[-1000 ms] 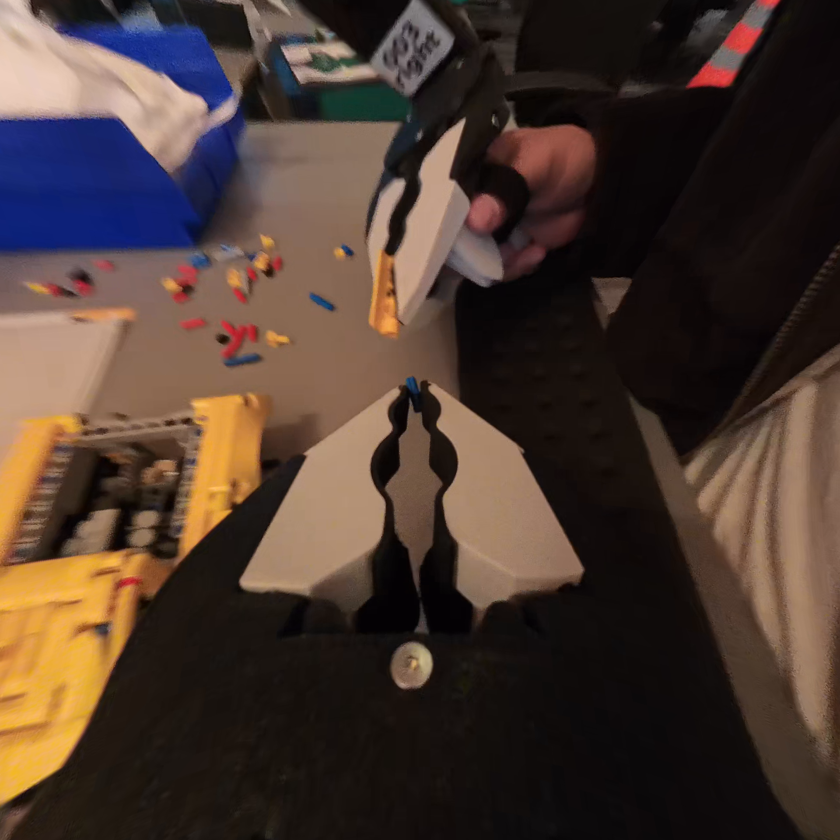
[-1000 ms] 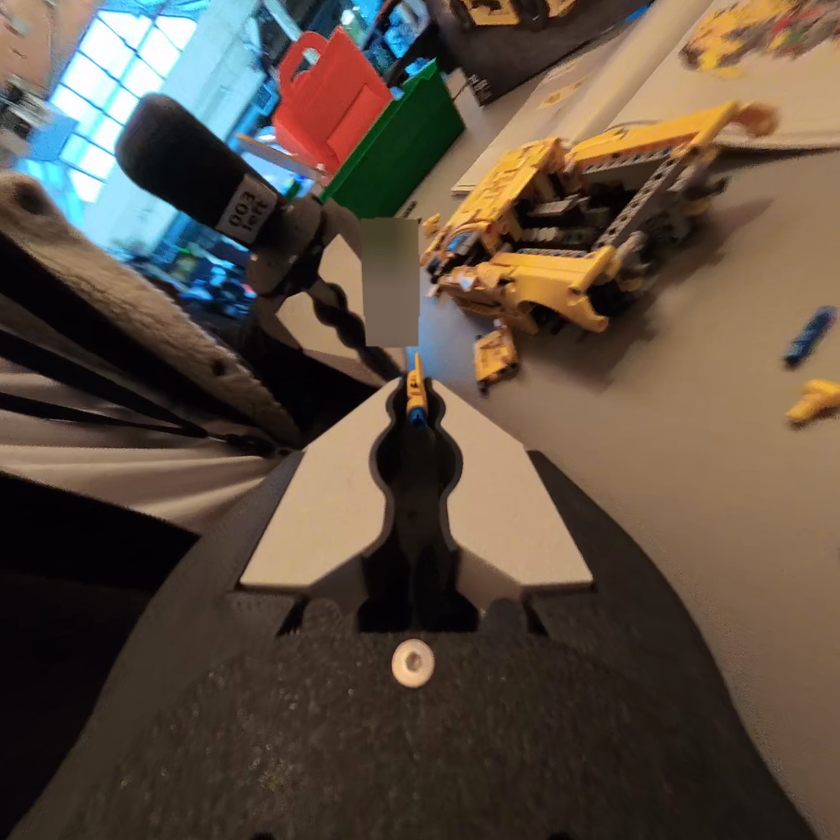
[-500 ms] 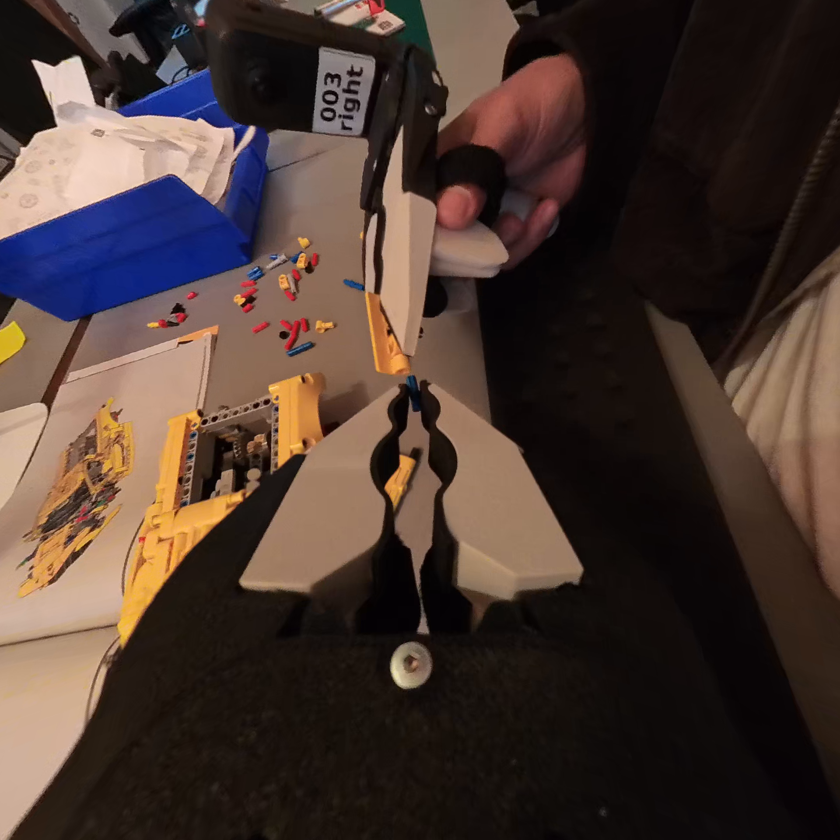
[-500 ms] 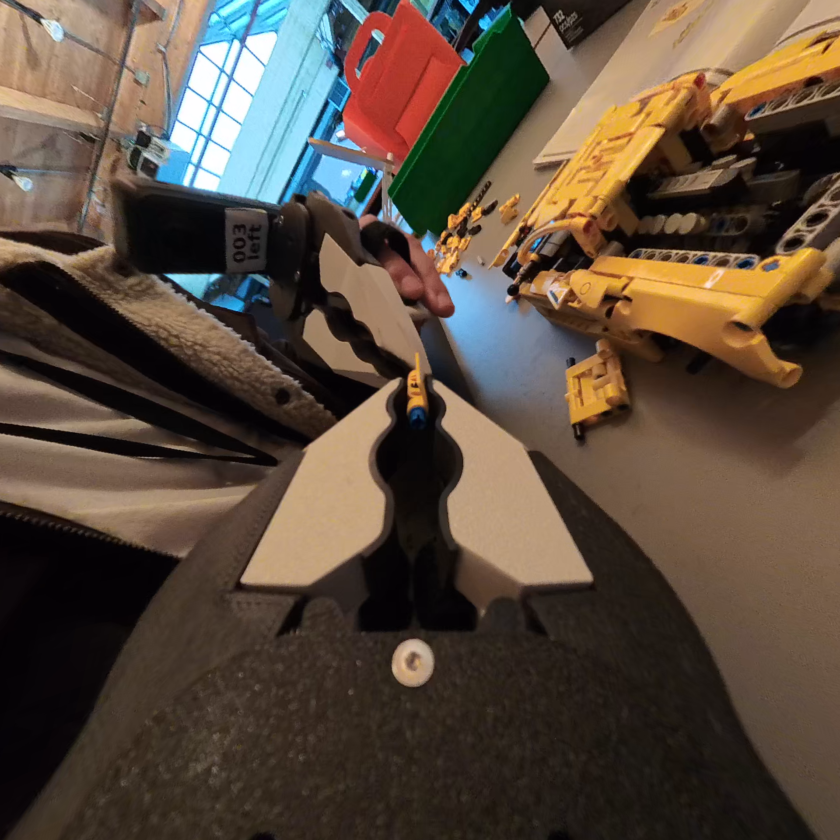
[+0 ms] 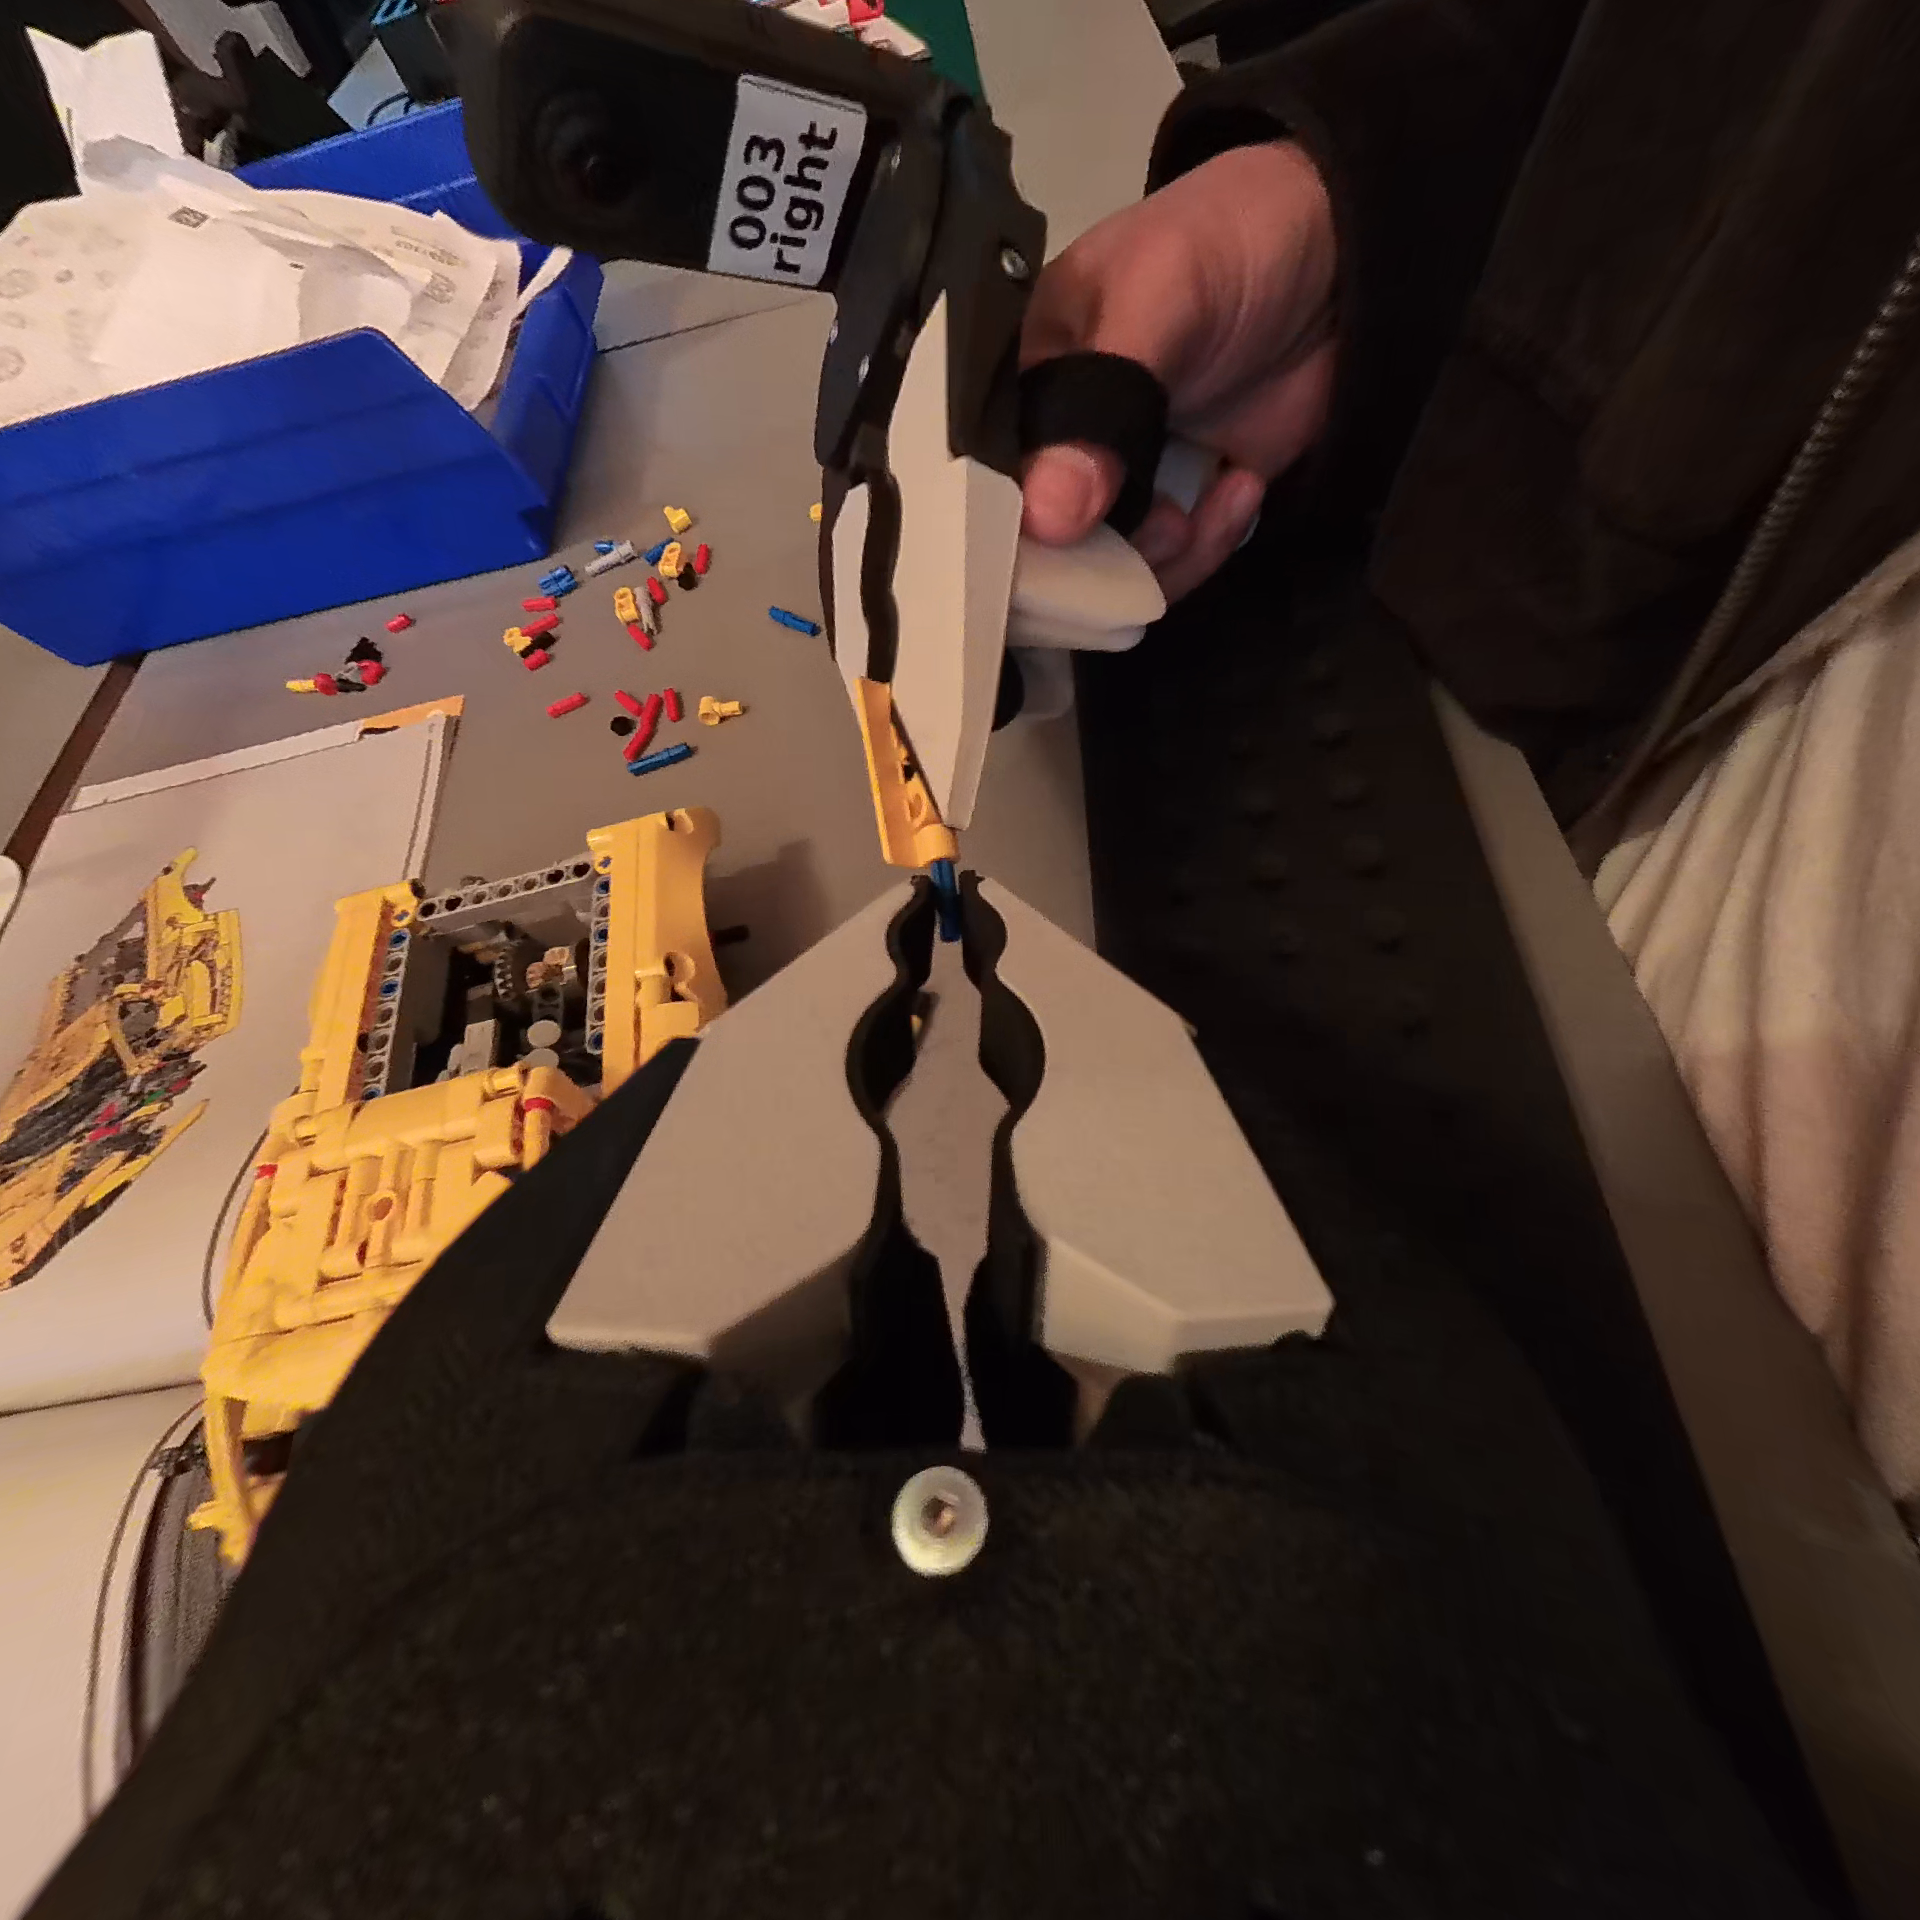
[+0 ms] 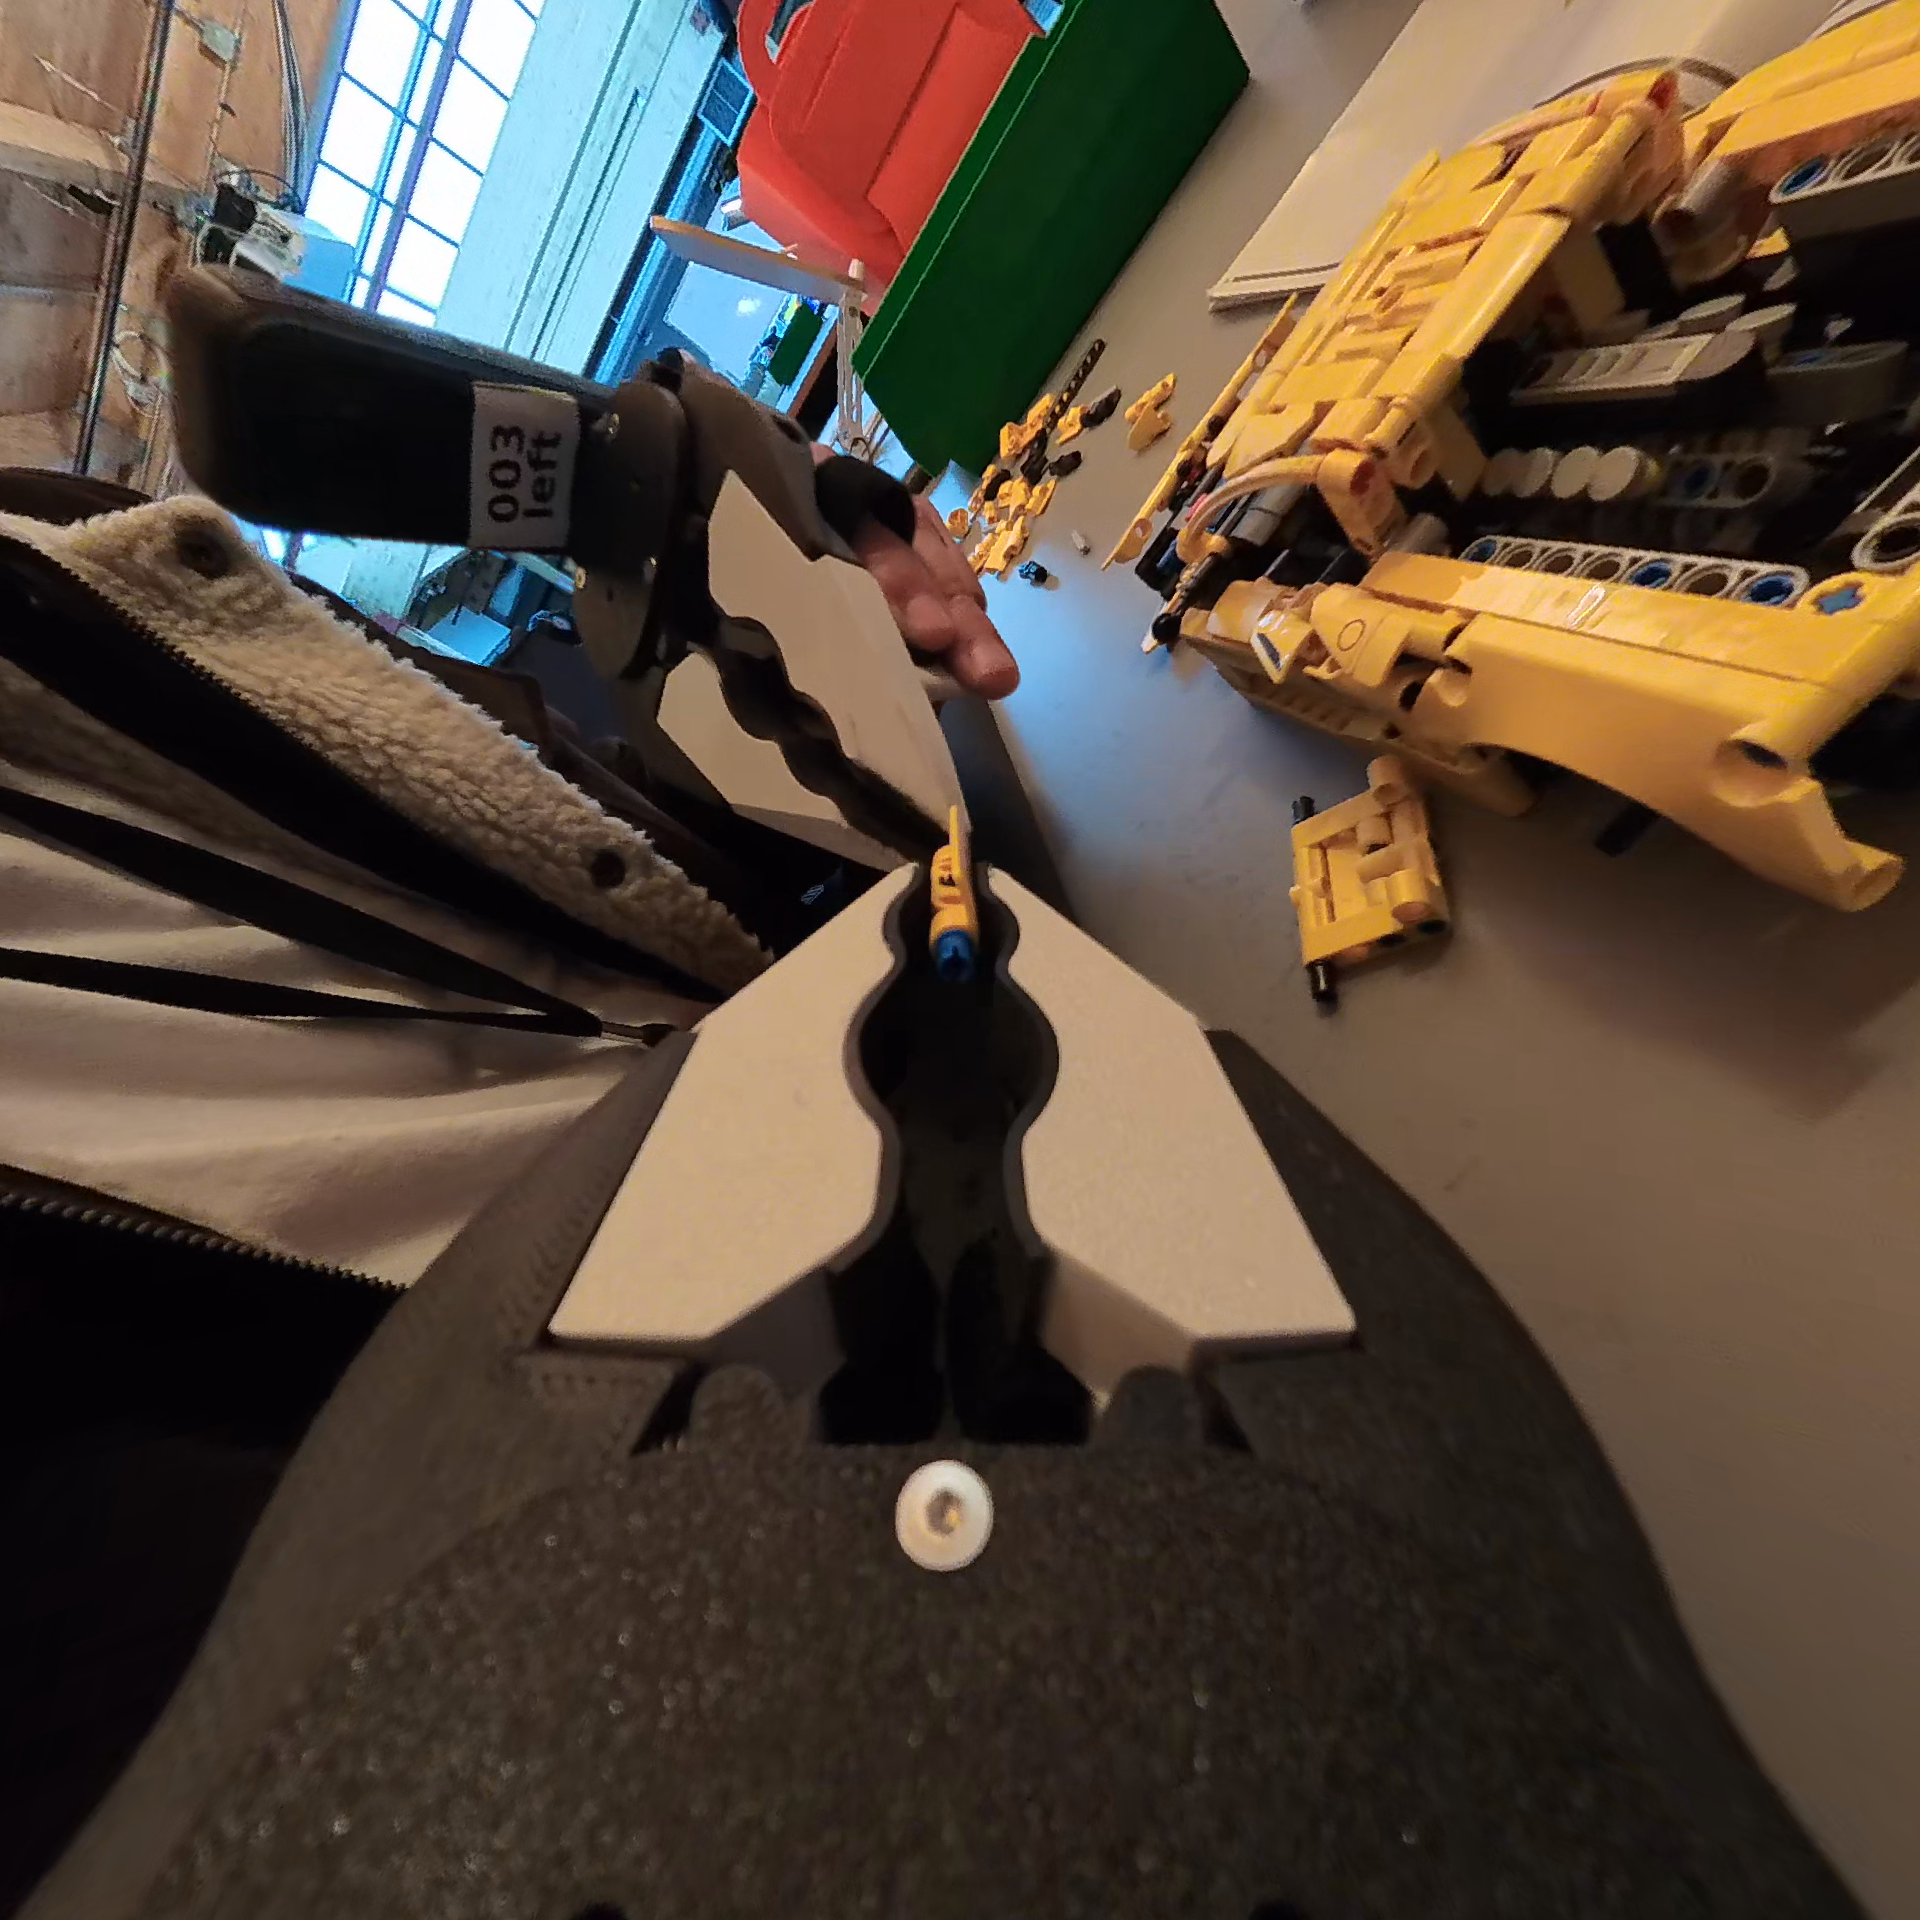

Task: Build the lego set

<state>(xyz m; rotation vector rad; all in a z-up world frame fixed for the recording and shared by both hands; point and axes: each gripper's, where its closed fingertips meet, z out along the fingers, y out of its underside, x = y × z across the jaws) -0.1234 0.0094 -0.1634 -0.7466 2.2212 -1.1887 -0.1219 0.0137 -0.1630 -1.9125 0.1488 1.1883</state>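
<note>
My left gripper (image 5: pixel 943 894) is shut on a small blue pin (image 5: pixel 945 902) at its tips. My right gripper (image 6: pixel 954 894) is shut on a thin yellow piece (image 6: pixel 952 883) with a blue pin end (image 6: pixel 952 954) showing toward the camera. In the left wrist view the right gripper (image 5: pixel 925 821) hangs above, its yellow piece (image 5: pixel 902 781) touching the top of the blue pin. In the right wrist view the left gripper's fingers (image 6: pixel 831 665) meet mine tip to tip. The half-built yellow lego vehicle (image 5: pixel 457 1049) lies on the table to the left; it also shows in the right wrist view (image 6: pixel 1538 499).
Loose red, blue and yellow pins (image 5: pixel 613 665) lie scattered beyond the vehicle. A blue bin (image 5: pixel 260 457) with paper stands at the back left. An instruction booklet (image 5: pixel 125 997) lies left. A small yellow subassembly (image 6: pixel 1366 873) lies near the vehicle. A green bin (image 6: pixel 1049 208) stands far off. Left and right tips are no more than a few centimetres apart.
The two grippers have closed in on each other. The yellow piece in the right gripper now touches the blue pin in the left gripper; both stay shut.
</note>
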